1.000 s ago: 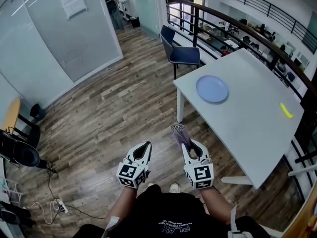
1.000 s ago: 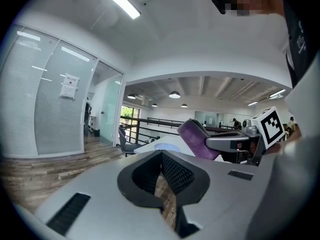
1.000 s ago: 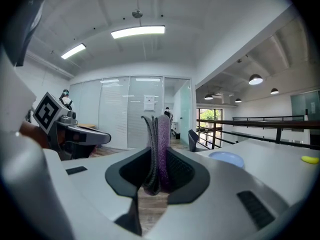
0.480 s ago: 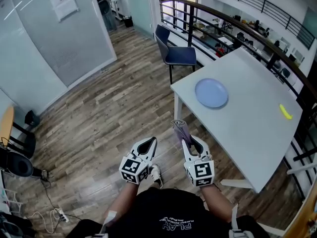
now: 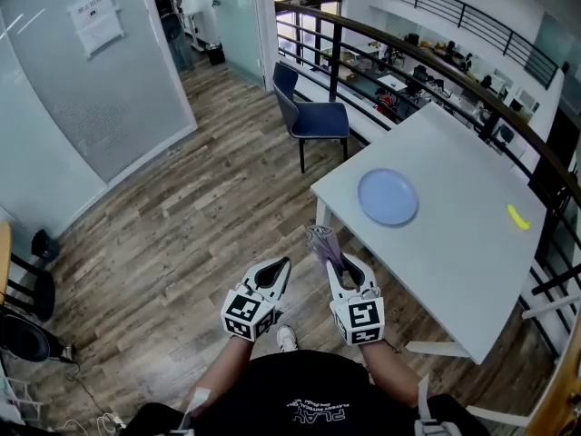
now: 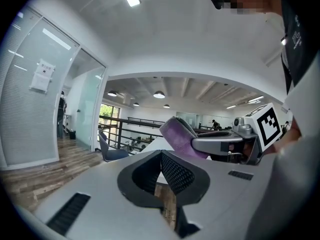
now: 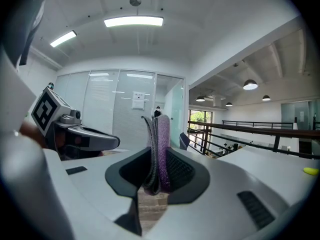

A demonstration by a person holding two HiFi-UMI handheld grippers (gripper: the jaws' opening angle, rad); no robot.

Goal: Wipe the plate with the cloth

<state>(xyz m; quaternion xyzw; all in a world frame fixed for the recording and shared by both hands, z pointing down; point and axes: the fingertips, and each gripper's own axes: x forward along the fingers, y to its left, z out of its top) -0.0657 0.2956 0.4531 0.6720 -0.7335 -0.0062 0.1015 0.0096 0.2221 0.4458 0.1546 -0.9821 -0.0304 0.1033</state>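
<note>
Here the left tongs (image 5: 278, 267) sit low in the centre of the head view, held out over the wooden floor (image 5: 182, 216). In the left gripper view their two jaws meet at the tips with nothing between them, and only a sliver of floor shows through the gap lower down.

Just beside them, toward the right of the frame, the right tongs (image 5: 349, 271) are clamped on the cloth (image 5: 324, 243). It is a purple folded piece that stands up past the jaw tips. The right gripper view shows it pinched upright between the dark ribbed pads, its folded edges stacked side by side.

The plate (image 5: 388, 197) is pale blue and round. It lies flat on the white tabletop (image 5: 454, 252) in the right half of the head view, near the tabletop's closest corner. It is above and to the right of the cloth in the frame and well apart from it, and neither pair of tongs reaches over the tabletop. A small yellow object (image 5: 517, 217) lies further right on the same surface, well apart from the plate.

A blue chair (image 5: 313, 116) stands on the floor above the tabletop's corner, beside a dark railing (image 5: 436, 62) that runs across the upper right. Frosted glass walls (image 5: 82, 89) fill the upper left.
</note>
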